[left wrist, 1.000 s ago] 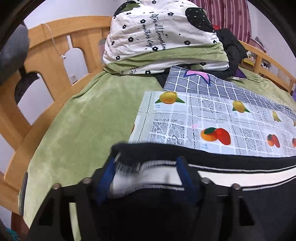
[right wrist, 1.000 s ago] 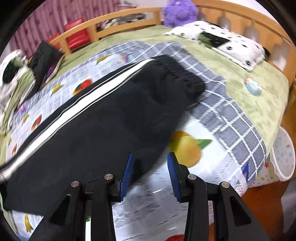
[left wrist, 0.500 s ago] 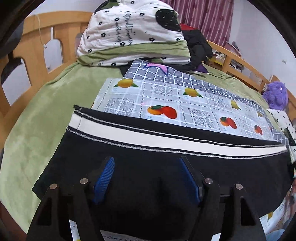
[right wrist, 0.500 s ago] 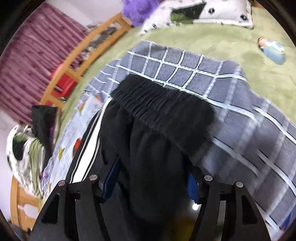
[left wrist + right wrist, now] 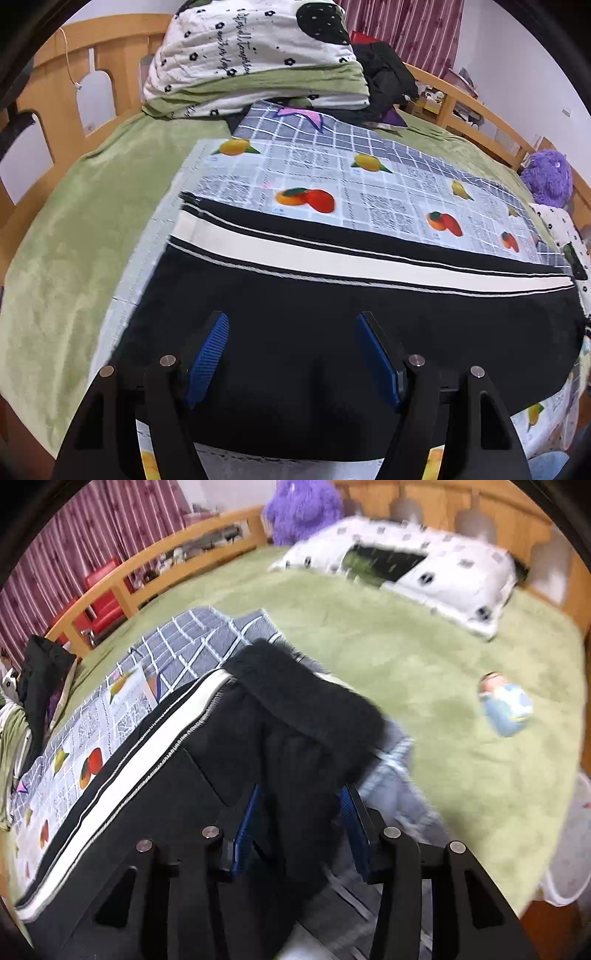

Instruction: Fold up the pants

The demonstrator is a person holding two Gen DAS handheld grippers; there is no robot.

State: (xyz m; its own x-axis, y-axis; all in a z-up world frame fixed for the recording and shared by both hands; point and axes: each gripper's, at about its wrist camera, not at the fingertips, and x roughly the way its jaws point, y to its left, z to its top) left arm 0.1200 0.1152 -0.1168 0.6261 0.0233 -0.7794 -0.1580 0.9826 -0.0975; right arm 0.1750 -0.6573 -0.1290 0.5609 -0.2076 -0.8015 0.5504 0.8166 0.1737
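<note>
Black pants [image 5: 332, 314] with a white side stripe lie on the fruit-print cloth [image 5: 369, 192]; the left gripper [image 5: 291, 332] hovers spread wide, the right gripper [image 5: 301, 797] clamps their waistband end.

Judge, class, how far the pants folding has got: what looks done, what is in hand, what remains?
Done: the black pants with a white side stripe lie stretched flat on the fruit-print sheet, legs apparently stacked. In hand: the right gripper is shut on the pants near the bunched waistband; the left gripper hovers open over the cloth. Left: no crosswise fold shows yet, so the pants remain full length.
</note>
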